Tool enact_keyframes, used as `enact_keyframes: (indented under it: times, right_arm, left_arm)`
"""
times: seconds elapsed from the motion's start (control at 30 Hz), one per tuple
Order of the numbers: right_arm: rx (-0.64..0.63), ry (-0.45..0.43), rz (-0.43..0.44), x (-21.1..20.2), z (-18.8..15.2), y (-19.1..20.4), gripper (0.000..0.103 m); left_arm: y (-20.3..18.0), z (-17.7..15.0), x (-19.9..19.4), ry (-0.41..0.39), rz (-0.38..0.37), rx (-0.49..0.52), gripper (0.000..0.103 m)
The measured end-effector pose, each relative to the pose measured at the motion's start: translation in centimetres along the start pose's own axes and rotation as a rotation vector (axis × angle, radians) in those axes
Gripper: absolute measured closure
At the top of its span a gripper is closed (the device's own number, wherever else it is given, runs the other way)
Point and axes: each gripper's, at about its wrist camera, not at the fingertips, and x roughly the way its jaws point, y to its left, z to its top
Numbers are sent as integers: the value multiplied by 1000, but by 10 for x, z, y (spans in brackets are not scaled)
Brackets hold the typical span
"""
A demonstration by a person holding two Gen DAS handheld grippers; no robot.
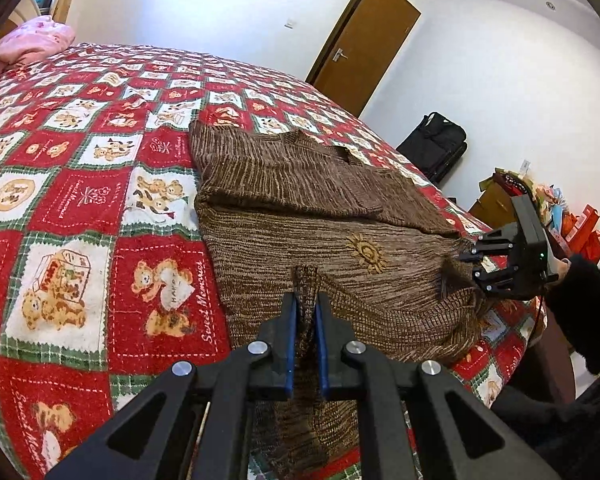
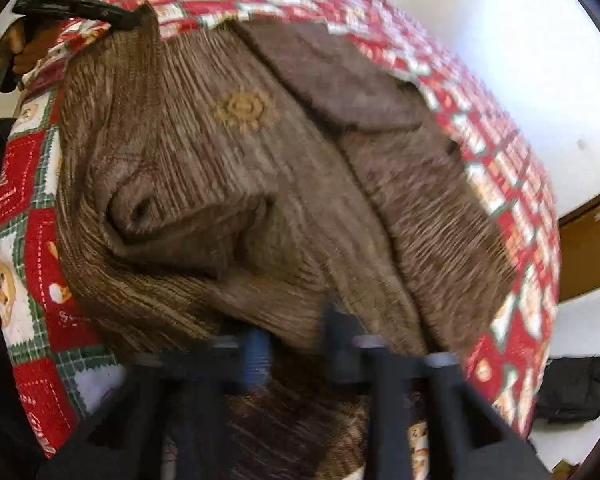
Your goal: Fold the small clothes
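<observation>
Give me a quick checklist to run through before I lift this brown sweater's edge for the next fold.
1. Left hand-held gripper pinching the brown knit sweater: ok.
2. Right hand-held gripper at the sweater's far corner: ok.
3. Right grip firm on the knit: cannot tell, its own view is blurred.
4. Sleeve folded across the body: ok.
5. Sweater lying flat: not ok, bunched near the right hand-held gripper.
6. Teddy-bear bedspread bare beyond the sweater: ok.
</observation>
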Motion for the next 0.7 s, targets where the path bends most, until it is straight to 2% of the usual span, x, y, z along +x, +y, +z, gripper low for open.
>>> enact_keyframes:
  times: [0.07,0.13,0.2,0.27,0.37,0.47,0.6,0.7]
  right_arm:
    - [99,-23,44,-6,-2,-10,91]
    - [269,-74,108,-16,-10,-31,92]
    - [419,-106,112,-20,-20,-49,92]
    - [601,-124,122,-19,-33,-68,92]
    - [881,-147,215,-6,-59,-89,92]
    - [944,-162,221,0,-66,-86,91]
    - [916,-158,176,-4,-59,-82,88]
    - [880,-137,172,-2,-51,-85,79]
  left_arm:
    - [1,2,0,-3,-5,-3,95]
    - [3,6,3,-8,-5,-4,95]
    - [5,13,8,-10,1,-5,95]
    - [8,19,13,-17,12,-8,95]
    - [19,26,28,2,37,-37,95]
    - [30,26,44,42,57,-73,95]
    - [29,23,45,50,52,-66,95]
    - [24,23,44,54,46,-38,95]
